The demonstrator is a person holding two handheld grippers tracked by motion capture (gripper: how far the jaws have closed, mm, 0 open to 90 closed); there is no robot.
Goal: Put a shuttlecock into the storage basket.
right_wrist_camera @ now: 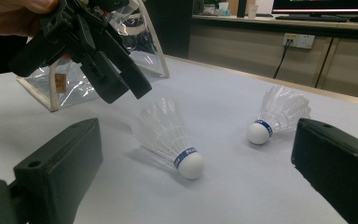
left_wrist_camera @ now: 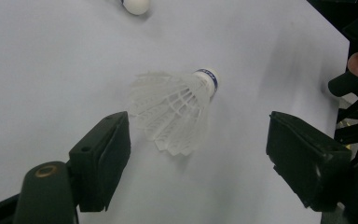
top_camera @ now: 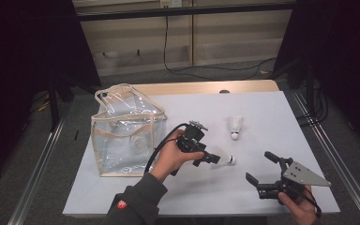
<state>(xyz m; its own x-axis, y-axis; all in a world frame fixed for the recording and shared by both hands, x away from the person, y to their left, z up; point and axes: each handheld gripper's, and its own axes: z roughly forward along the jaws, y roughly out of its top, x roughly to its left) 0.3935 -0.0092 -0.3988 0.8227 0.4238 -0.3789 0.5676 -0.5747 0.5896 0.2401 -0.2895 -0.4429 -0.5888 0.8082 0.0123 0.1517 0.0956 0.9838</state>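
A rectangular table (top_camera: 262, 108) with a white top and a pale wooden edge along its far side carries everything. At its left stands a clear plastic bag with cream fabric trim and handles (top_camera: 126, 133), upright on the surface. Near the middle lies a white feathered shuttlecock with a blue band round its white cork (left_wrist_camera: 177, 109), on its side with the cork pointing right in the high view. A second white shuttlecock of the same kind (top_camera: 235, 127) lies farther back, well apart from the first, its cork towards the near edge
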